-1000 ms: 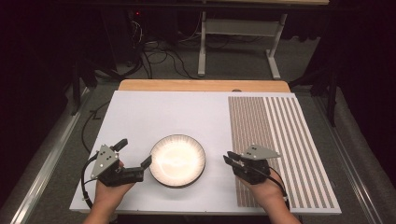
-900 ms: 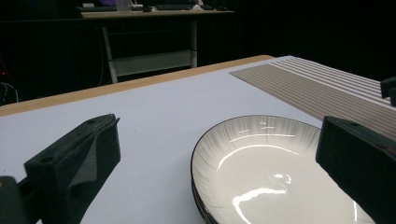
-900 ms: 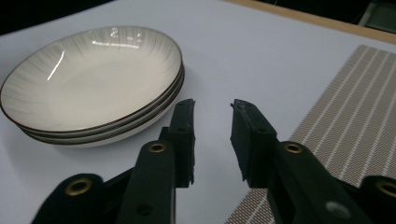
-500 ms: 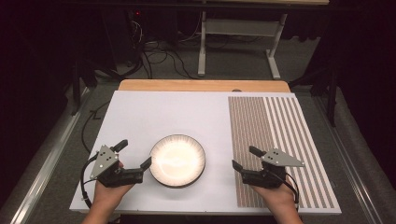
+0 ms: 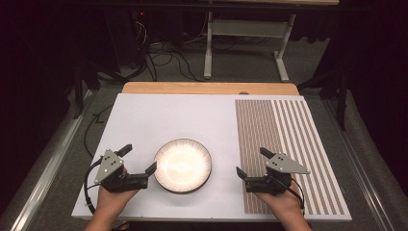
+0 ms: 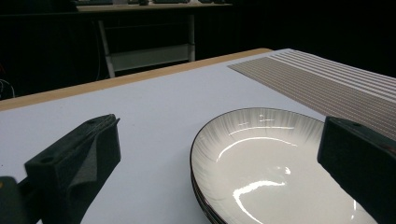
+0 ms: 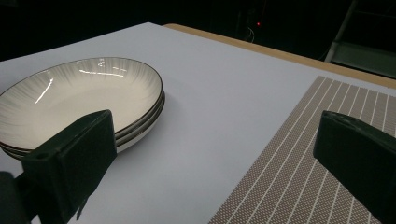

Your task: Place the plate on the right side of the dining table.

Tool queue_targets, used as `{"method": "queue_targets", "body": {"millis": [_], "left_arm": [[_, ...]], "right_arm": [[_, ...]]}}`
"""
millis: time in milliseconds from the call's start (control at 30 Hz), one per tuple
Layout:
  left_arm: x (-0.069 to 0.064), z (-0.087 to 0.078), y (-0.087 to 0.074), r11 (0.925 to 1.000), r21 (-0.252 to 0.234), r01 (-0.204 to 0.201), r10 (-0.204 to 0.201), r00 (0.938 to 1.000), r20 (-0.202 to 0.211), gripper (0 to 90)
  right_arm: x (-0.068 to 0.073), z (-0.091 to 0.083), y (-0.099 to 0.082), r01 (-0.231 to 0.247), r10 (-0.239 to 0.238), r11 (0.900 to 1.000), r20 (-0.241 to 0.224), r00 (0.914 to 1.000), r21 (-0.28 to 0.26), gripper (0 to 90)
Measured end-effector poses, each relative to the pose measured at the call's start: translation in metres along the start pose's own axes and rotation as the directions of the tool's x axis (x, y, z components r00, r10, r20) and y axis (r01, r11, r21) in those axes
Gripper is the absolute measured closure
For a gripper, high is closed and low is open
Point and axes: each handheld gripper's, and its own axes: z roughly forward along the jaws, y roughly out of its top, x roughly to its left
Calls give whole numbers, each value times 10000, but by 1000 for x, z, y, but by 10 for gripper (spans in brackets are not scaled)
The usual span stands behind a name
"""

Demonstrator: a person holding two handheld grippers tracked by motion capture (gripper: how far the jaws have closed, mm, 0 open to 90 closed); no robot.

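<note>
- Black jaws of the left gripper [image 5: 138,160] stand spread with nothing pinched; one jaw tip lies right at the near-left rim of the stack of plates [image 5: 183,165], the other well off over the bare white board [image 5: 159,115], so the rim sits in the gap, a stance that looks like a readiness to take the edge
- In the left gripper view the same gap shows: the white top plate [image 6: 275,163] runs behind the right-hand jaw, dark-rimmed plates under it, and I cannot tell whether that jaw touches the rim or hovers just beside it
- Right gripper [image 5: 249,162] has just been opening and now stands wide, released, with nothing between its jaws; it rests at the left edge of the striped mat [image 5: 288,139], near the stack but apart from it
- Its own view bears this out: the stack [image 7: 79,100] lies off behind the left-hand jaw with bare board between, and the woven mat [image 7: 299,172] lies under the right-hand jaw
- Both hands sit low at the near edge of the board, one each side of the stack, which I judge suits lifting a plate off and carrying it toward the mat
- Stack itself stands in the near middle of the board, left of the mat, plates nested level
- Beyond the board runs a wooden table edge [image 5: 207,88], then dark floor with cables [image 5: 163,57] and a metal frame [image 5: 245,33]
</note>
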Motion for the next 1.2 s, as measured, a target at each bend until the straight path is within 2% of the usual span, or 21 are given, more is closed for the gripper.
{"method": "queue_targets", "body": {"millis": [167,233,500,567,600,633,667,767,833,867,900,933,967,1033,1100,1133,1167,1200], "left_arm": [[1,1,-2,10000,41,36,-37,10000,62,1],[2,1,-2,10000,35,75,-75,10000,55,1],[-3,-2,5,9998,-155,102,-99,9998,200,1],[-3,-1,4,9999,-96,87,-85,9997,226,1],[-3,0,4,9999,28,99,-100,9995,311,1],[-3,0,4,9999,28,99,-100,9995,311,1],[-2,1,4,9999,27,132,-133,9994,323,1],[-1,0,4,10000,7,94,-94,9997,206,1],[-1,0,4,9999,-2,121,-120,9997,204,1],[-1,0,4,9999,-38,163,-162,9998,136,1],[-1,0,4,9999,-38,163,-162,9998,136,0],[0,0,4,9997,-23,241,-240,9996,172,1],[0,1,4,9996,-38,294,-293,9994,173,1],[0,2,4,9996,3,274,-274,9995,174,1],[1,1,4,9998,51,178,-178,9997,149,1],[1,1,3,9998,68,190,-191,9997,151,1],[1,1,3,9998,68,190,-191,9997,151,1],[2,1,3,9997,90,211,-212,9996,181,1]], "right_arm": [[0,2,3,-111,113,9999,-156,9998,127,8],[2,4,4,1,2,9999,-218,9998,141,22],[12,22,22,64,-40,9990,-570,9984,433,165],[13,24,24,-12,45,9986,-621,9981,521,178],[15,30,28,112,-70,9984,-730,9973,563,223],[15,30,28,112,-70,9984,-730,9973,563,223],[16,36,31,180,-126,9977,-812,9966,660,285],[19,44,37,334,-269,9970,-936,9952,695,395],[21,47,39,449,-384,9966,-941,9948,685,426],[24,52,43,579,-518,9960,-881,9948,676,536],[24,52,43,579,-518,9960,-881,9948,676,536],[28,58,46,578,-508,9957,-943,9942,726,594],[28,58,46,578,-508,9957,-943,9942,726,594],[31,63,44,573,-488,9959,-1164,9920,705,680],[34,66,42,668,-548,9937,-1297,9900,903,732],[35,66,40,792,-667,9918,-1223,9903,1006,770],[35,66,40,792,-667,9918,-1223,9903,1006,770],[36,67,35,863,-697,9884,-1321,9888,1251,836]]}}
